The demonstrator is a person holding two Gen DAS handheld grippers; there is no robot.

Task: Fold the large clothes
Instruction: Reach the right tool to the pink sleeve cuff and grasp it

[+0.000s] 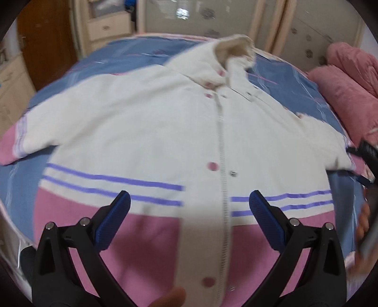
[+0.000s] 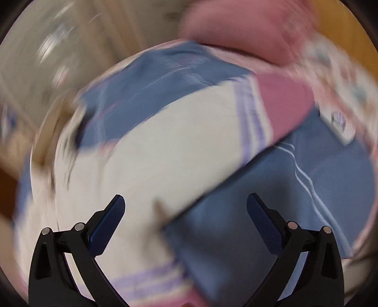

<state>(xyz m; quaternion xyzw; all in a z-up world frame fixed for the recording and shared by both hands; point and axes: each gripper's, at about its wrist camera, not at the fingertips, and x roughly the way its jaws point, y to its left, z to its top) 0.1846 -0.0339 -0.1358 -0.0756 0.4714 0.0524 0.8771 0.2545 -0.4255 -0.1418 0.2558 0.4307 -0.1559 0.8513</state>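
Cream cupboards and pale wardrobe doors stand behind a bed covered in a blue and pink sheet; across its middle lies the jacket, cream above, pink at the hem, front up and fastened, collar toward the far edge and hem toward the near edge; its left sleeve reaches out to the bed's left edge, pink cuff flat on the sheet; the left gripper hovers over the hem with its jaws spread wide, holding nothing; further right, a pink quilt is heaped at the far right corner; the right gripper is also wide and empty, above the right sleeve near the right edge, though that view is badly smeared. Nothing looks folded yet. Judging from this, the padded cloth could bunch or spring back if a pinch takes only the top layer; a hurried grab from the blurred side might catch the sheet along with the sleeve, dragging the jacket askew.
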